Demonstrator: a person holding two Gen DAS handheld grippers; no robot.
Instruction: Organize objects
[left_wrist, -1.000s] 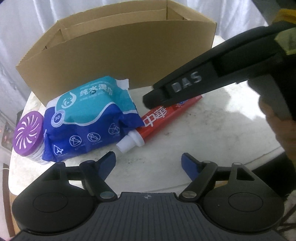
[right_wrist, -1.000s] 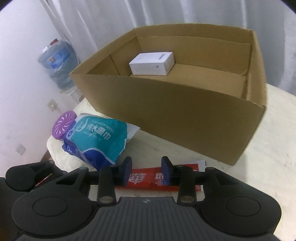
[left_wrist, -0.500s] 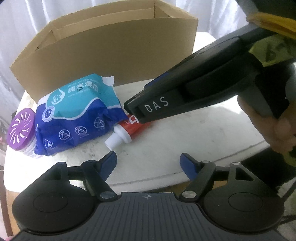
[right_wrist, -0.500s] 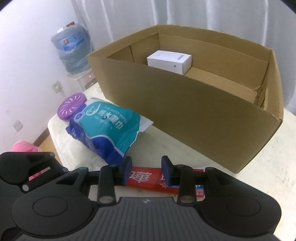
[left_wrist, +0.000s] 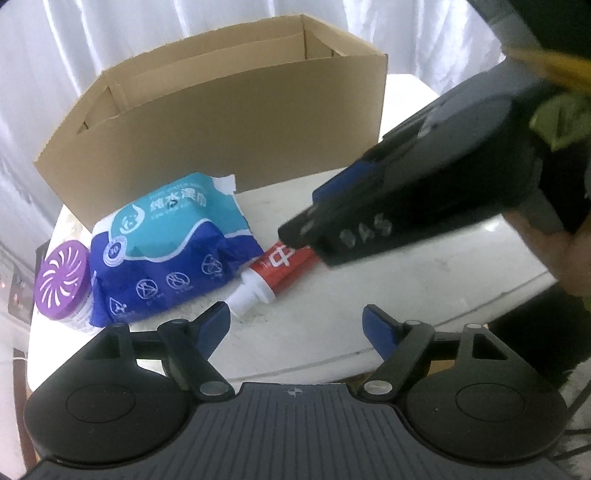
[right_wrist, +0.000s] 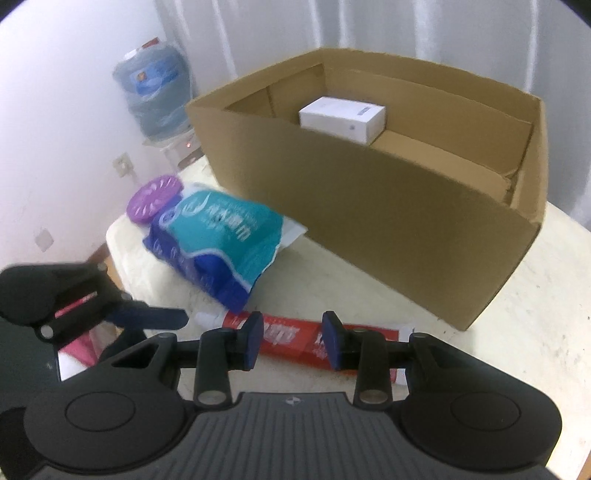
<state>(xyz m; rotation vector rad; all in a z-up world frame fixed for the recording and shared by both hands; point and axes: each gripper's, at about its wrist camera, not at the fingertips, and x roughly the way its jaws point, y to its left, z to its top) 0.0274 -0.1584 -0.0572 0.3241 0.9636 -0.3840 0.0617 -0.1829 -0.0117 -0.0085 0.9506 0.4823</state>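
change: right gripper (right_wrist: 291, 339) stays clamped on the red toothpaste tube (right_wrist: 284, 334), now raised off the table (right_wrist: 535, 295), cap end lowest | left gripper (left_wrist: 295, 325) jaws opening, nothing between them | right-wrist only: white box (right_wrist: 341, 118) inside cardboard box (right_wrist: 369, 221) | left-wrist only: tube's white cap beside wipes pack (left_wrist: 170, 251), purple-lidded jar (left_wrist: 62, 284)

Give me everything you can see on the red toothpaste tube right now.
The toothpaste tube is a soft-looking red tube with white characters and a white cap at one end. It lies flat on the white table, in front of the cardboard box, its cap end beside the blue wet-wipes pack. The right gripper is closed across its middle, pads pressing both sides. Whether it has left the table I cannot tell.
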